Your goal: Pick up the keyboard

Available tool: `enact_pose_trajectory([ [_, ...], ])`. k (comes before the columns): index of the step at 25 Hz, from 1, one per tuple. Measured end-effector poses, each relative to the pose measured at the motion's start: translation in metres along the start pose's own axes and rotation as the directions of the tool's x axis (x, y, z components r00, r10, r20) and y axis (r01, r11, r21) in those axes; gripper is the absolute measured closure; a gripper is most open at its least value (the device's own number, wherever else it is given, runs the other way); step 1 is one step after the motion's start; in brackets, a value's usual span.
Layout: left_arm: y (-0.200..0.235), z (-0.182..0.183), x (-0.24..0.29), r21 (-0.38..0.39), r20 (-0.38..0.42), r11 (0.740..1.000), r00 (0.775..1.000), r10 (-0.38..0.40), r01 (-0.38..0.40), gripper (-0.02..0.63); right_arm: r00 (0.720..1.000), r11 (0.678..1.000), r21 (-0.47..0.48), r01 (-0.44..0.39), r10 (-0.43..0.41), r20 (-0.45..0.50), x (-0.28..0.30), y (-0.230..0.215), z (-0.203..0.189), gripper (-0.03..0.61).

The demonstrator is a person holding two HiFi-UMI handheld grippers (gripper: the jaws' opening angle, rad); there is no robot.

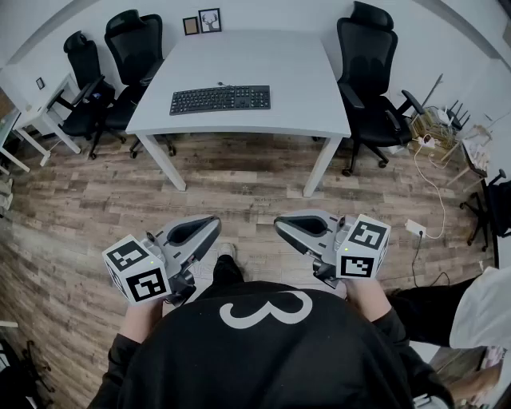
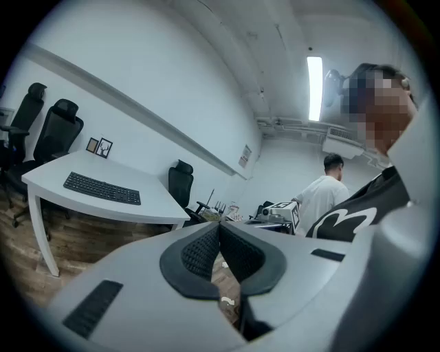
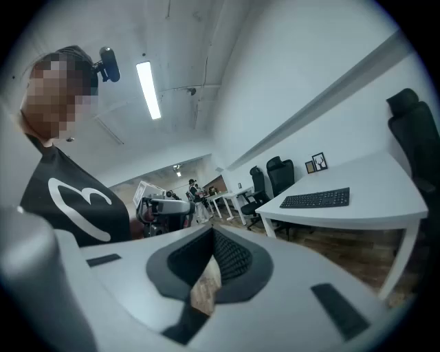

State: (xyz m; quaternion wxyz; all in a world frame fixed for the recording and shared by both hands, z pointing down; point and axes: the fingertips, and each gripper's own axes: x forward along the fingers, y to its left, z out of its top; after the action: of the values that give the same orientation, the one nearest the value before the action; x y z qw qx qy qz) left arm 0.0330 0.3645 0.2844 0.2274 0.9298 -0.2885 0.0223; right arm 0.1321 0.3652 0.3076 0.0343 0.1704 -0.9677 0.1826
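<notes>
- Two black office chairs [image 1: 134, 48] sit at the far left, right by the left end of the white table [image 1: 263, 56].
- Left gripper [image 1: 209, 226] is held low, close to the person's black shirt [image 1: 271, 351], out over the wood floor [image 1: 239, 188]. Its jaws are pressed together with nothing between them. In the left gripper view the pads [image 2: 203, 251] meet at the tip and only a sliver of floor shows under them.
- Keyboard [image 1: 219, 99] is black and lies flat on the table, toward the near-left part of the top. It's well apart from both grippers and nothing is touching it.
- Behind it, two small picture frames [image 1: 200, 22] stand at the table's back edge against the wall.
- Right gripper [image 1: 281, 227] mirrors the left: low, near the body, jaws closed on nothing, tips together in the right gripper view.
- One more black chair [image 1: 367, 72] is at the table's right side.
- Farthest right, a white cable [image 1: 435, 192] trails across the floor.
</notes>
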Motion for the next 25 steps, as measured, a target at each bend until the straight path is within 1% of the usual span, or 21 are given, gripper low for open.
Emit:
enact_pose_trajectory([
  [7,0.008,-0.008,0.000,-0.017,0.007,1.000,1.000,0.017,-0.017,0.600,1.000,1.000,0.001,0.015,-0.015,0.002,-0.001,-0.006,-0.005,0.571],
  [13,0.023,-0.003,0.001,-0.034,0.009,0.999,1.000,0.029,-0.028,0.600,1.000,0.999,0.047,-0.004,0.004,0.002,0.006,-0.016,-0.006,0.571],
  [18,0.037,-0.009,0.004,-0.055,0.013,0.998,0.999,0.032,-0.031,0.600,1.000,0.996,0.088,-0.001,0.000,0.015,0.013,-0.029,-0.011,0.569],
  [23,0.077,0.006,0.015,-0.085,0.009,0.996,1.000,0.023,-0.022,0.600,1.000,0.992,0.126,0.011,-0.012,0.007,0.037,-0.064,0.000,0.569],
  [25,0.093,0.012,0.021,-0.095,0.022,0.995,1.000,0.005,-0.003,0.600,1.000,0.990,0.139,0.018,-0.019,0.004,0.048,-0.081,0.001,0.569],
])
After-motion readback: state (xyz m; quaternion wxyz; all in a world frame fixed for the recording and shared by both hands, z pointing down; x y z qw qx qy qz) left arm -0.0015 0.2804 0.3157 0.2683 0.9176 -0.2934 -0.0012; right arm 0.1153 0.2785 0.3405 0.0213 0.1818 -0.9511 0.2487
